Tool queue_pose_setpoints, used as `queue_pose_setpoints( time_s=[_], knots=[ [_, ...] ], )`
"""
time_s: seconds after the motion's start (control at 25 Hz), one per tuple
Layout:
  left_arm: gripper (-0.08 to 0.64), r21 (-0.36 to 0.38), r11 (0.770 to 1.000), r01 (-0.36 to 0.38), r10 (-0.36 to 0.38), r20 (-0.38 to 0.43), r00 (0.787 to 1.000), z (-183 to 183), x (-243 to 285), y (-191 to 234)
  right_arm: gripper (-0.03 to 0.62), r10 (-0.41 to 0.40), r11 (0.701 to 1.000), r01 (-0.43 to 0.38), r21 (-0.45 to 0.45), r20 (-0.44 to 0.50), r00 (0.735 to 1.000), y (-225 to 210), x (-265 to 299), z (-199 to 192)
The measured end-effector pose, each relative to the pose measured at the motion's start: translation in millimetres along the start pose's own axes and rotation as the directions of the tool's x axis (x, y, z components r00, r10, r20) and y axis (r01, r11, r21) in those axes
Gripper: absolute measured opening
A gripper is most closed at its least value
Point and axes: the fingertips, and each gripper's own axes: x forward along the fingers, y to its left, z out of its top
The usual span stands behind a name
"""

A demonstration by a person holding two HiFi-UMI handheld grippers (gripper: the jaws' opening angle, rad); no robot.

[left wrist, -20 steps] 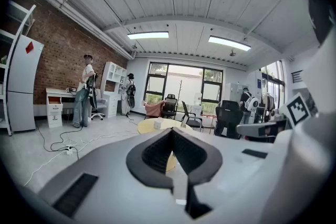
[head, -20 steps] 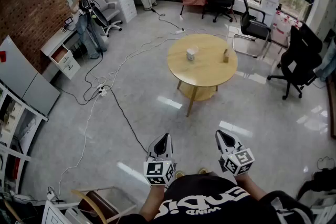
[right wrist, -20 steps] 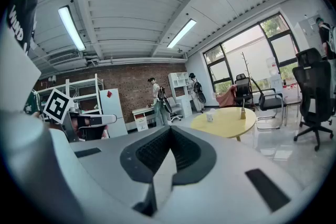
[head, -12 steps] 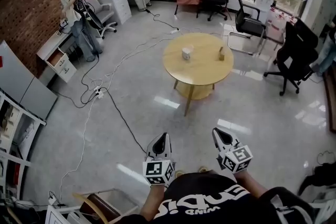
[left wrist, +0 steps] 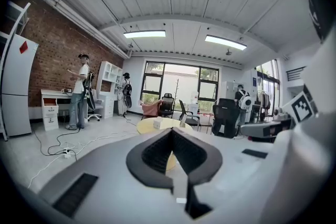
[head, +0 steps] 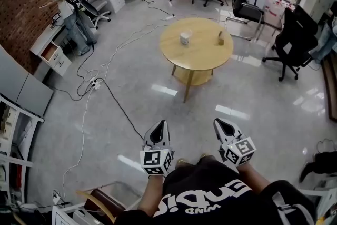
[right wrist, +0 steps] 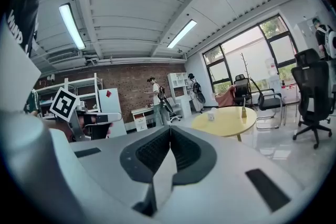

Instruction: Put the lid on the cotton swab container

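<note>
Facing round wooden table (head: 202, 58) well apart, left hand-held gripper (head: 161, 126) jaws together, empty, right hand-held gripper (head: 219, 125) likewise, small white container (head: 185, 37) on table.

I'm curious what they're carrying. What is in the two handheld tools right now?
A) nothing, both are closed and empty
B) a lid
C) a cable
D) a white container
A: the left tool and right tool are each closed with nothing between the tips; the white container sits far off on the round table.
</note>
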Motion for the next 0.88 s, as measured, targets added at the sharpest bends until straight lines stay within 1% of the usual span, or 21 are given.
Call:
queue_pose_setpoints(
  time_s=[0.24,0.44,0.88],
  knots=[
    [0.011,0.011,0.999,0.043,-0.043,0.010,0.999,0.0,-3.3,11.8,0.003,-0.048,0.999,0.048,0.023,0.015,0.999,11.8,6.6,-12.0],
    [0.011,-0.003,0.998,0.065,-0.065,0.002,0.998,-7.0,-0.4,16.7,0.003,-0.041,0.999,0.041,0.009,0.008,0.999,24.6,12.2,-15.9],
    [0.011,-0.025,0.995,0.093,-0.093,0.026,0.995,-2.8,22.5,33.8,0.003,-0.083,0.996,0.083,-0.020,0.027,0.996,9.9,33.0,-5.6]
  ],
)
